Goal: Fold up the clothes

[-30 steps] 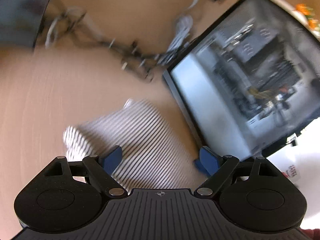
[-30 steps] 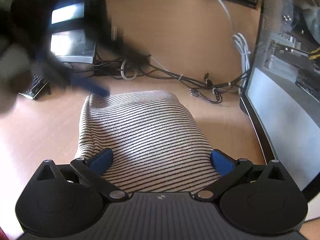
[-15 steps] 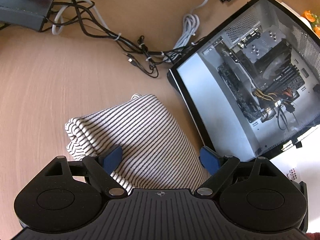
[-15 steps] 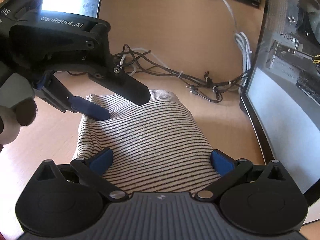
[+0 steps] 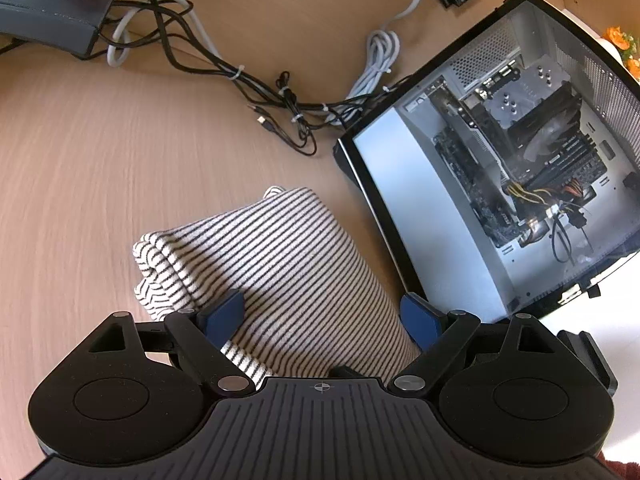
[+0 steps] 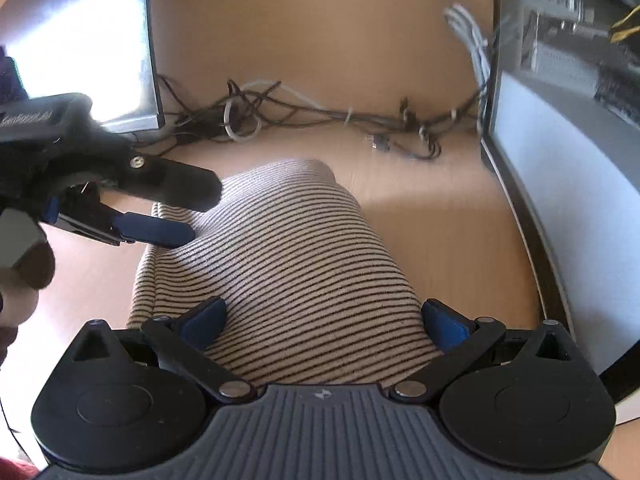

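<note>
Both grippers stood with fingers spread wide and holding nothing: the left gripper (image 5: pixel 320 314) and the right gripper (image 6: pixel 322 320) each straddled the striped garment (image 6: pixel 280 264), which lay between and just ahead of their fingertips on the wooden desk (image 5: pixel 100 152). The cloth sat as a compact, layered bundle, its stacked edges showing beside the left gripper's left finger, suggesting the folding was largely done; only tidying or setting aside appeared to remain. Beyond the fingers lay tangled cables (image 5: pixel 280 96), and to their right an open computer case (image 5: pixel 520 152).
</note>
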Demonstrator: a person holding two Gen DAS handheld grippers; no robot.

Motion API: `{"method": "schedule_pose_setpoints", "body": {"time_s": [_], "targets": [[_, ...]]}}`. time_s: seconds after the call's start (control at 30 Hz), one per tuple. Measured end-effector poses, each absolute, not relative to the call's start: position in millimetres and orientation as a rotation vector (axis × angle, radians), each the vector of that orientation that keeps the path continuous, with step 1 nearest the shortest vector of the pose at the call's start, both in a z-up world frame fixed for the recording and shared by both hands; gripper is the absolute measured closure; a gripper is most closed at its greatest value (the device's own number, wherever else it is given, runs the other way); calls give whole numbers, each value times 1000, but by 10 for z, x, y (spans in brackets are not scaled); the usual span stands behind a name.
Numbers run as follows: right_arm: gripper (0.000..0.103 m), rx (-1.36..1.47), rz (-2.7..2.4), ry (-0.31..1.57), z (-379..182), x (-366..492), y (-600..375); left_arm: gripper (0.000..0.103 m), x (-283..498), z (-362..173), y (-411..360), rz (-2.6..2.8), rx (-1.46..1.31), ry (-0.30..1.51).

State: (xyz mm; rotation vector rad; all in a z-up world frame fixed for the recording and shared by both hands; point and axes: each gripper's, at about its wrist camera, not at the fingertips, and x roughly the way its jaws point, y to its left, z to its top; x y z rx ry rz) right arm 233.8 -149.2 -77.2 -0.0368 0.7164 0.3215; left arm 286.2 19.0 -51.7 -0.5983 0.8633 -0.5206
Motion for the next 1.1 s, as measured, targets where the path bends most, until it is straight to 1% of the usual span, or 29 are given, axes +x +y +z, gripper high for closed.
{"method": "schedule_pose_setpoints", "body": {"time_s": [0.2, 0.33, 0.43, 0.53, 0.67, 0.83, 0.9, 1.0, 1.1], "targets": [[0, 1, 329, 700, -811, 2324, -1549, 13, 2855, -523, 184, -523, -593, 857], [0, 37, 341, 721, -820, 2382, -1562, 13, 2855, -526, 186, -528, -588, 855], [0, -3, 345, 727, -697, 2396, -1520, 13, 2856, -524, 187, -527, -585, 857], [0, -102, 394, 642, -561, 2248, -1380, 12, 2859, -535, 197, -528, -597, 855], [0, -252, 423, 621, -731, 2142, -1113, 11, 2858, -527, 183, -529, -595, 857], [0, -259, 404, 633, -755, 2174, -1063, 10, 2839, -443, 248, -505, -621, 864], [0, -258, 402, 636, -765, 2165, -1051, 10, 2799, -348, 299, -489, -625, 836], [0, -253, 383, 632, -781, 2130, -1030, 14, 2747, -217, 382, -503, -617, 781], [0, -245, 371, 627, -734, 2092, -1017, 23, 2792, -244, 383, -491, -588, 808]]}}
